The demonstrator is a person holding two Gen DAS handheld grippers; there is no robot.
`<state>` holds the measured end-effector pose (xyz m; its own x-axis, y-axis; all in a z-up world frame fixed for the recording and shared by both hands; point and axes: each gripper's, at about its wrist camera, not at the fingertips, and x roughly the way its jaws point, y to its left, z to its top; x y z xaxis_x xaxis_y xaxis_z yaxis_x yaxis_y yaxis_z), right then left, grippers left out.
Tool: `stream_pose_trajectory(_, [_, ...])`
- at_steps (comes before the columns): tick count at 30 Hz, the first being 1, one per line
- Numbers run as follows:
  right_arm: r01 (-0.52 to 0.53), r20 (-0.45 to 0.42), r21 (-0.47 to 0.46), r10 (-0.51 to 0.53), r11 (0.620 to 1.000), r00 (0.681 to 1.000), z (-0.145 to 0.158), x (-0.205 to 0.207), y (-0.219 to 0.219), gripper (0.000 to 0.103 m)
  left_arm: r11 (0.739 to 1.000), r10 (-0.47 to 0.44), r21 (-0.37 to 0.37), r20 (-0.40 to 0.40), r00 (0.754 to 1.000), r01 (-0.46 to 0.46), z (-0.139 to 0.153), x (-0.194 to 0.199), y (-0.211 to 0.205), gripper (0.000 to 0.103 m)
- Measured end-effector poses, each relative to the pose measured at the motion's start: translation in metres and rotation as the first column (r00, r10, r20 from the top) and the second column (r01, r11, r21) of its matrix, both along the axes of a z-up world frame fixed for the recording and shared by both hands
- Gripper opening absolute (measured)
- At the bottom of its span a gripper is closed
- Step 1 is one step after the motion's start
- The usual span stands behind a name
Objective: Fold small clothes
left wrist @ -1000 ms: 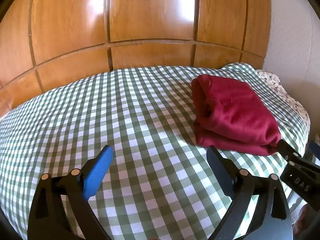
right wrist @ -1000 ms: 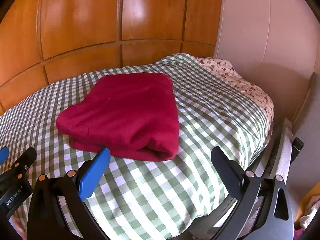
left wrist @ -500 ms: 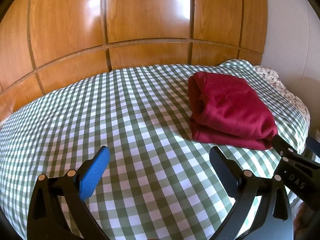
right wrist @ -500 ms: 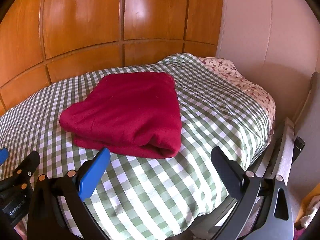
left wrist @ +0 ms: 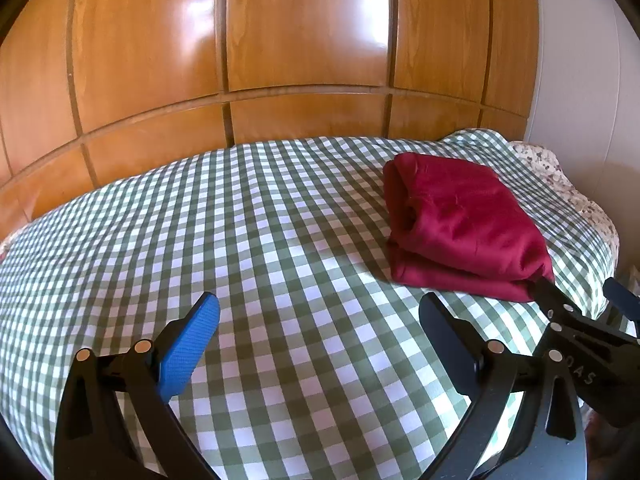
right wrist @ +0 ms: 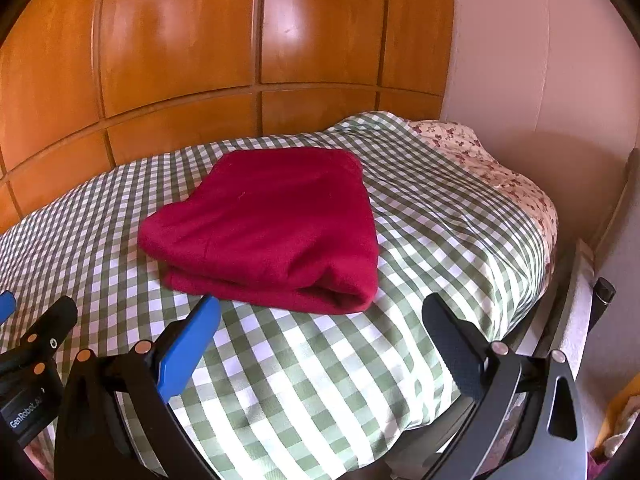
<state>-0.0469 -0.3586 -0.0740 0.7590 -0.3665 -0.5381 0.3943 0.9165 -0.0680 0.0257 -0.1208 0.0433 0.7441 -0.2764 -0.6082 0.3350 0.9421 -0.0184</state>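
Observation:
A dark red garment (left wrist: 460,224) (right wrist: 272,228) lies folded into a thick rectangle on the green-and-white checked bedspread (left wrist: 260,240) (right wrist: 340,360), toward the bed's right side. My left gripper (left wrist: 320,316) hovers open over bare checked cloth, left of and nearer than the garment, holding nothing. My right gripper (right wrist: 320,316) is open too, just in front of the garment's near folded edge, apart from it. The right gripper's fingers (left wrist: 552,292) show at the right edge of the left wrist view, beside the garment's near corner.
Glossy wooden panelling (left wrist: 304,40) (right wrist: 240,40) rises behind the bed. A floral pillow (right wrist: 480,160) (left wrist: 560,184) lies at the right end by a pale wall (right wrist: 540,60). The bed's right edge drops to a frame (right wrist: 576,320).
Both grippers have drawn back and risen slightly from the bed; the garment sits a little farther off in both views. Jaws stay open and the garment has not moved.

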Motion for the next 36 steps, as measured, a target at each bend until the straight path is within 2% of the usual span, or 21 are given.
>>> stream_pose_trajectory(19, [-0.006,-0.001,0.013,0.006,1.000,1.000,-0.001,0.000,-0.005,0.101,1.000,-0.002,-0.004,0.015,1.000,0.002,0.003,-0.005,0.002,0.099])
stream_pose_trajectory(34, [0.013,-0.013,0.019,-0.013,1.000,1.000,-0.006,0.005,-0.013,0.101,1.000,-0.010,0.001,-0.005,1.000,0.010,-0.001,-0.001,-0.004,0.099])
stream_pose_trajectory(36, [0.014,-0.017,0.018,-0.014,1.000,1.000,-0.008,0.005,-0.013,0.101,1.000,-0.015,-0.018,-0.001,1.000,0.015,-0.002,-0.001,-0.003,0.099])
